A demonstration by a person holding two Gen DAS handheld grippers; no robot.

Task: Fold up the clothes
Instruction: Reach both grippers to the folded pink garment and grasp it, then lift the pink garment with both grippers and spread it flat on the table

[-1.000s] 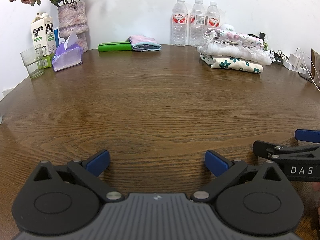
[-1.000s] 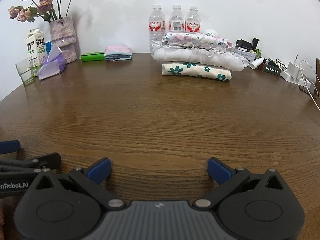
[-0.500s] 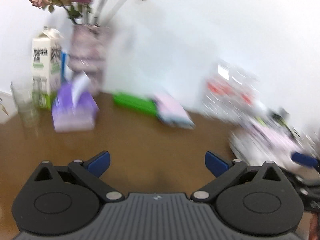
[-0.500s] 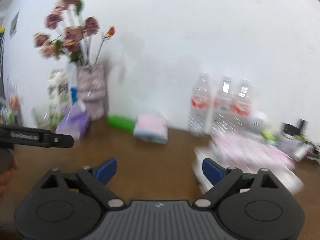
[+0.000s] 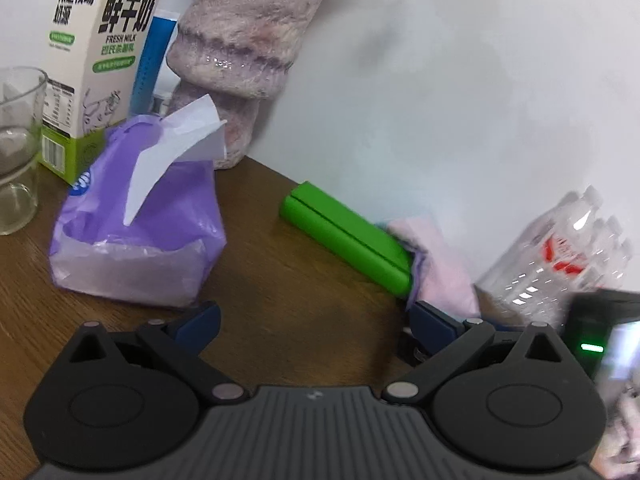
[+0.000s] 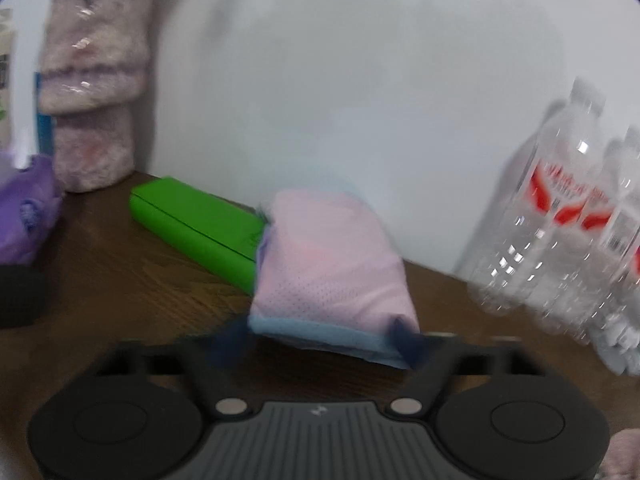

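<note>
While the left gripper [image 5: 314, 322] spreads its jaws past the purple tissue pack [image 5: 136, 236], the right gripper [image 6: 320, 340], jaws apart, nears the folded pink garment [image 6: 332, 268] on the bench [image 6: 120, 292], risking toppling the water bottles [image 6: 560, 220].

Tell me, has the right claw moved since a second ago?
Yes. The right claw has gone forward across the table to the back wall; its tips now flank the folded pink garment beside the green case.
</note>
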